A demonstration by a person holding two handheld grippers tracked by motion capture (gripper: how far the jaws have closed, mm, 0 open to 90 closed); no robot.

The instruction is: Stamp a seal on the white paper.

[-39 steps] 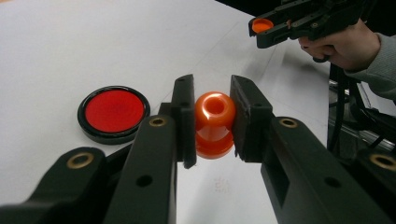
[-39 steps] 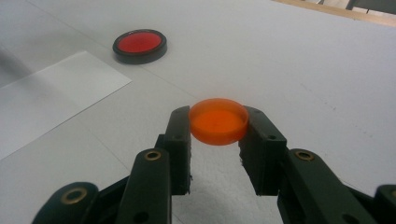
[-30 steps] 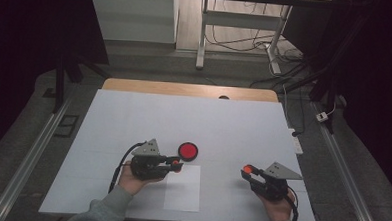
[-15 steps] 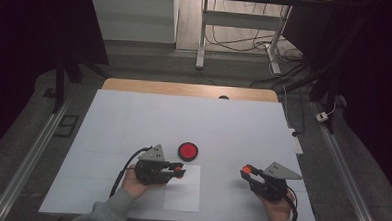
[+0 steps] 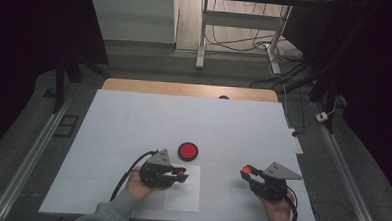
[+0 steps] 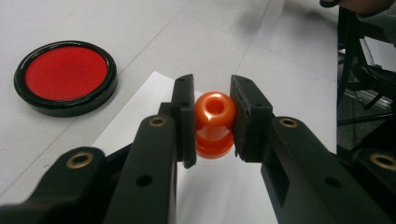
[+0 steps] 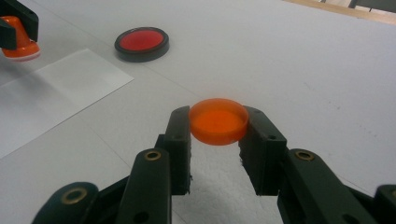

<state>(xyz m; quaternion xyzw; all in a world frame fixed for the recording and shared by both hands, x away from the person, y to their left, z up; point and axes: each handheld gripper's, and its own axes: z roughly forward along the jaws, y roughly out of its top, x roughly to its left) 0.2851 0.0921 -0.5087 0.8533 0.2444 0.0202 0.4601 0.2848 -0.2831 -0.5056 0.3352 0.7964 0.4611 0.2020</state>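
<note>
left tongs (image 5: 180, 174) moved onto paper (image 5: 182, 200), clamping one orange stamp (image 6: 214, 124); right tongs (image 5: 248, 171) clamp one orange cap (image 7: 218, 120).

Only the red dish (image 5: 187, 150) interrupts open table (image 5: 133, 118) ahead.

The left gripper (image 5: 177, 174) sits lower in the frame than a second ago — drawn back from the red pad (image 5: 187, 150), its orange stamp (image 5: 180, 174) now over the paper sheet (image 5: 183, 195).
</note>
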